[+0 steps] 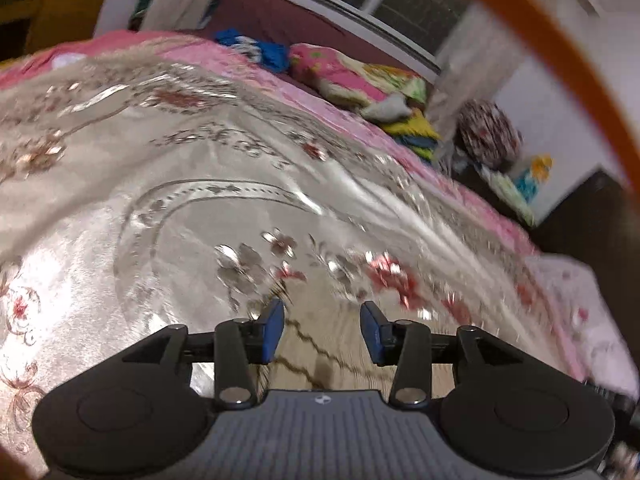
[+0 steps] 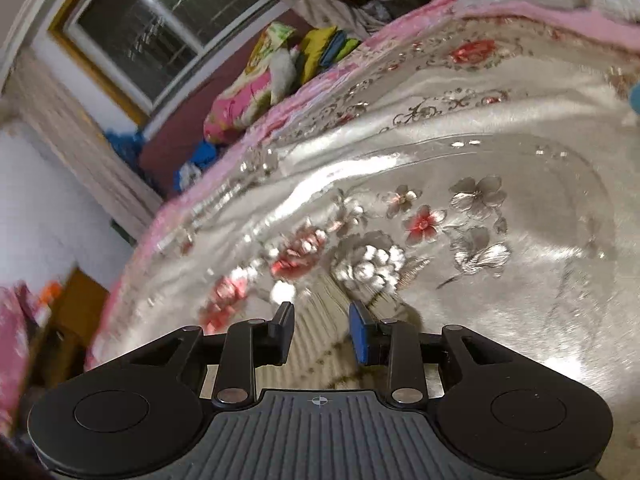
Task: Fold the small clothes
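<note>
**Silvery bedspread, both claws released**

Satin bedspread (image 1: pixel 168 184), embroidered with flowers, serves as the folding surface. A beige garment (image 1: pixel 320 364) with a dark zigzag lies beneath the left gripper (image 1: pixel 322 334) and right gripper (image 2: pixel 320 334), both part-open, holding nothing, probably just let go.

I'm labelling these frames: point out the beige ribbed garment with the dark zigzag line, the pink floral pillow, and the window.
Beige ribbed garment with dark zigzag line (image 1: pixel 320 354): left wrist view, ribbed fabric between the fingers.
Pink floral pillow (image 2: pixel 236 106): right wrist view, pink face.
Window (image 2: pixel 160 28): right wrist view, dark pane.
</note>
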A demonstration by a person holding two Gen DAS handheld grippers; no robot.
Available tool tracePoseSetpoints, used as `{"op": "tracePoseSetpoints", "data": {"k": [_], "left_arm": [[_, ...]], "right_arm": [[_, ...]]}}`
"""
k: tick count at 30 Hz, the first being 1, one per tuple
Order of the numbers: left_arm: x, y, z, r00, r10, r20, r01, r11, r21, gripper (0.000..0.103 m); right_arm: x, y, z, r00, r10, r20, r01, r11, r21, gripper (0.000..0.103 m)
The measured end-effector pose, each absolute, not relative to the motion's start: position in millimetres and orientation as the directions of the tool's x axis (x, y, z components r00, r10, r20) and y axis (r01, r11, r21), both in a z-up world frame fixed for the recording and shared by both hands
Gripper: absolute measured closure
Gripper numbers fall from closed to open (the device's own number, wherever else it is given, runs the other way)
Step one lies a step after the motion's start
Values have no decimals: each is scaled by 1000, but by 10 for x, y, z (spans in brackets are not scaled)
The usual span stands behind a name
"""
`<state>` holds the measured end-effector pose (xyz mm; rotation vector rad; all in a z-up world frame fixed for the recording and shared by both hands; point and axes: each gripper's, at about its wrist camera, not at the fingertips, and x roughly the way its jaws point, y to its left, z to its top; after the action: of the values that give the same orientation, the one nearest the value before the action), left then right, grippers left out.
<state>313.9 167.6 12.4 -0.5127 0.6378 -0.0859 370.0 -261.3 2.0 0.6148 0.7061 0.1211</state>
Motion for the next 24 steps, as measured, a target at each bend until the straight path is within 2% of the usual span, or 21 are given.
{"op": "tracePoseSetpoints", "data": {"k": [4,9,11,13,16,24], "left_arm": [[3161,1485,39,782,-190,-593,-65,922,-381,55],[3145,1456,-150,747,-136,-651,-86,951,-297,55],[3138,1480,-210,734,-110,-671,-103,958,-269,55],[3116,1539,-262,732,-125,-670,-103,951,-291,54],[3088,1546,-265,736,-109,-668,-102,958,-269,54],[2990,1557,-167,735,-72,-674,-134,959,-249,54]], "right_arm": [[3670,-2513,-3,745,260,-615,88,875,476,72],[3656,-2450,-77,717,263,-645,63,898,436,72],[3673,-2394,-101,705,239,-668,52,921,385,78],[3703,-2380,-141,695,212,-687,65,934,353,88],[3729,-2410,-196,689,191,-699,95,932,348,94],[3729,-2467,-210,682,177,-709,123,929,350,95]]}}
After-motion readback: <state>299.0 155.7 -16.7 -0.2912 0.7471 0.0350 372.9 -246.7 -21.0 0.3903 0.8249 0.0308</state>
